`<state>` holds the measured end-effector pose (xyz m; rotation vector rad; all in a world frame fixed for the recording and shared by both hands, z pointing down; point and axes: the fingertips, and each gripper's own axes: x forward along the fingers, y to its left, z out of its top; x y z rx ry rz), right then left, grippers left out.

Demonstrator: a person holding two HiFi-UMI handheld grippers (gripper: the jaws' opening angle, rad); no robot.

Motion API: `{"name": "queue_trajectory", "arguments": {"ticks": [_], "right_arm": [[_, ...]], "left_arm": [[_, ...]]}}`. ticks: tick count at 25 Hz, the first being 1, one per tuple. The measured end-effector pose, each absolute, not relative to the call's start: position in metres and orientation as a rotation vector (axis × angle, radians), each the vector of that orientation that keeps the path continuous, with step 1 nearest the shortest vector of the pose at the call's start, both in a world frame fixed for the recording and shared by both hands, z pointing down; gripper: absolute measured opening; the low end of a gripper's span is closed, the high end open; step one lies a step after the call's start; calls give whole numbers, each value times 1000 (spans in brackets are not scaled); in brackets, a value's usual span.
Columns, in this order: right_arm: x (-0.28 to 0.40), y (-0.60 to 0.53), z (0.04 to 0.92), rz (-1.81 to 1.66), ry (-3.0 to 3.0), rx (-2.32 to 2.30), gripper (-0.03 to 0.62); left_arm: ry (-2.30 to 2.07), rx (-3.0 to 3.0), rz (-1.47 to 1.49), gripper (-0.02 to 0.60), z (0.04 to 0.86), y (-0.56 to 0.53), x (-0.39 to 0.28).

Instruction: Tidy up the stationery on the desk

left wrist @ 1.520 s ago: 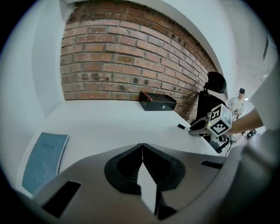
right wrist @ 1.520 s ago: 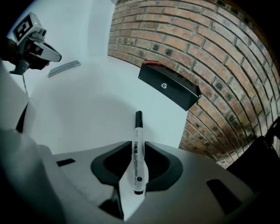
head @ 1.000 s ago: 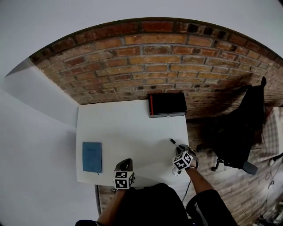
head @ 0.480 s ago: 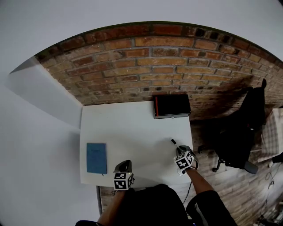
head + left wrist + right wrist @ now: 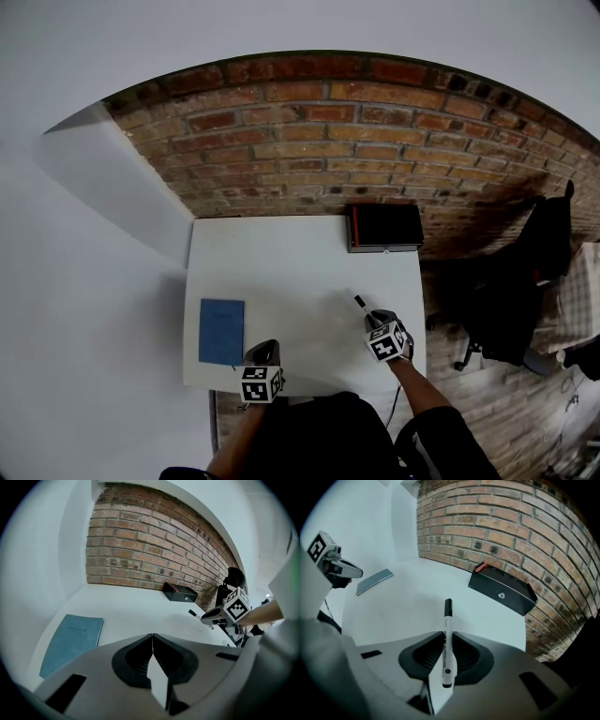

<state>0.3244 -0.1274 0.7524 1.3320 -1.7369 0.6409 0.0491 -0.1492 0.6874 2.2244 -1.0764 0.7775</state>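
Note:
A white marker with a black cap (image 5: 446, 639) is clamped in my right gripper (image 5: 445, 637); its capped end sticks out forward above the white desk (image 5: 300, 272). In the head view the marker (image 5: 360, 304) points up-left from the right gripper (image 5: 371, 319) near the desk's right front. My left gripper (image 5: 266, 349) hangs over the front edge, jaws pressed together and empty (image 5: 152, 637). A blue notebook (image 5: 221, 331) lies flat at the desk's left front, just left of it. A black case (image 5: 385, 227) with a red edge sits at the back right corner.
A brick wall (image 5: 356, 141) runs behind the desk and a white wall stands to its left. A black office chair (image 5: 511, 300) stands on the brick floor to the right. The person's dark-clothed body (image 5: 319, 436) is against the front edge.
Both grippers have shifted over the desk's front part, the right one carrying the marker up and inward from the right edge. The head view has panned, so the desk sits further right.

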Motion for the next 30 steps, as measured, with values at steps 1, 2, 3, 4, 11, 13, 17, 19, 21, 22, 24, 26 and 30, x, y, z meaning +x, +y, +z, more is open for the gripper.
{"name": "queue_trajectory", "arguments": {"ticks": [1, 2, 3, 4, 11, 13, 17, 19, 21, 22, 24, 26, 30], "right_arm": [[318, -130, 750, 636, -1744, 1323, 81], [312, -132, 749, 633, -1752, 1316, 81], [305, -134, 747, 635, -1760, 1310, 81], [299, -136, 746, 639, -1767, 1306, 81], [255, -149, 738, 711, -1825, 1312, 80], [241, -153, 735, 726, -1843, 1309, 80], [215, -161, 730, 771, -1881, 1317, 80], [202, -164, 729, 804, -1897, 1325, 80], [190, -166, 727, 832, -1913, 1332, 80], [185, -167, 726, 844, -1921, 1333, 80], [173, -168, 723, 870, -1939, 1333, 80], [161, -171, 717, 889, -1959, 1331, 80], [138, -174, 710, 941, -1992, 1331, 80]], "left_arm": [[-1079, 2222, 774, 15, 687, -150, 45], [-1081, 2219, 771, 15, 687, -150, 40], [-1085, 2218, 767, 15, 686, -151, 36], [-1088, 2215, 764, 15, 686, -152, 31], [-1100, 2201, 745, 15, 685, -157, 4], [-1104, 2198, 741, 15, 684, -158, -3], [-1114, 2190, 732, 15, 683, -160, -19], [-1119, 2185, 726, 15, 683, -159, -27], [-1123, 2178, 723, 15, 684, -158, -35], [-1125, 2176, 721, 15, 684, -157, -39], [-1128, 2171, 717, 15, 684, -156, -45], [-1132, 2165, 710, 15, 684, -154, -52], [-1142, 2157, 697, 15, 682, -153, -66]]}}
